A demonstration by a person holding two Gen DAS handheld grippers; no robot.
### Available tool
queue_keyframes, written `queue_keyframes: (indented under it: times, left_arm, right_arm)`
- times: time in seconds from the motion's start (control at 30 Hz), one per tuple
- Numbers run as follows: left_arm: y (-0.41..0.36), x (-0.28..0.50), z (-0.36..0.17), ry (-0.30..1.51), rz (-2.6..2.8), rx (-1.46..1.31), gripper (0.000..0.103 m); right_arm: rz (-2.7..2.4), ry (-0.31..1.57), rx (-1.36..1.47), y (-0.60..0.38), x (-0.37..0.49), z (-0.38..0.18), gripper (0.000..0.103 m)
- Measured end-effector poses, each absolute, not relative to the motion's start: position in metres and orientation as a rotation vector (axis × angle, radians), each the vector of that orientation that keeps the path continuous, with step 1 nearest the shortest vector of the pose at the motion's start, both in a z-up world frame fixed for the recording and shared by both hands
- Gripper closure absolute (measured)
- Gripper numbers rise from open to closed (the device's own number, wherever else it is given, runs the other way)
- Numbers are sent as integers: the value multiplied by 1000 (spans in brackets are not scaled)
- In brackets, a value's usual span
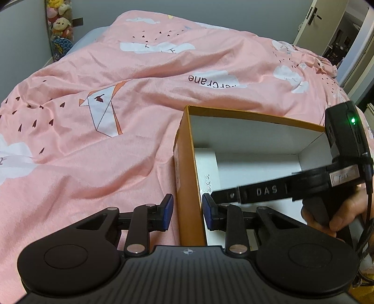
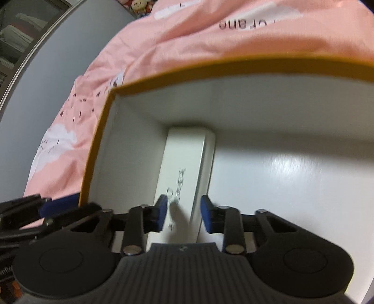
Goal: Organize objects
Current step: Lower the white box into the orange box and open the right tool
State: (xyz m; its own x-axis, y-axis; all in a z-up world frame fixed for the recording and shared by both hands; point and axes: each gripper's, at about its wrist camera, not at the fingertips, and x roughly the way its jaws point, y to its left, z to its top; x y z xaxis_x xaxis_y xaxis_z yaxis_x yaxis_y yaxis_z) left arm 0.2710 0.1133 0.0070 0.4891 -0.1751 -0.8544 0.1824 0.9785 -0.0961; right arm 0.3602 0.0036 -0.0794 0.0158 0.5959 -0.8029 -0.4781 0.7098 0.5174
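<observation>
A pink quilt [image 1: 112,77] printed with clouds and paper cranes covered the bed, with a bag of soft toys [image 1: 59,25] against the wall beyond its far left corner and an open door [image 1: 311,21] past its far right corner. An orange cardboard box [image 1: 187,168] with white inner walls stood open on the quilt's near right part. The left gripper [image 1: 187,211] straddled the box's left wall, its blue pads pinching that wall. Inside, a flat white carton [image 2: 184,173] lay along the left wall. The right gripper [image 2: 184,214] reached into the box, its fingers [image 2: 161,215] narrowly spread on either side of the carton's near end, without clearly touching it.
</observation>
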Motion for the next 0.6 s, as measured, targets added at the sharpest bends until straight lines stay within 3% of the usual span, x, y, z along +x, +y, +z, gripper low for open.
queue_keyframes:
  times: [0.07,0.33,0.6]
  left_arm:
    - [113,270,7,1039,-215,3,69]
    - [116,264,10,1032,-196,-33,69]
    - [111,231,30,941,-173,-63,69]
  right_arm:
    - [837,1339,118,5,358,-85,79]
    - [842,1323,113,3,353,-81,82]
    - [876,1244,-75,-33,316,-54,82]
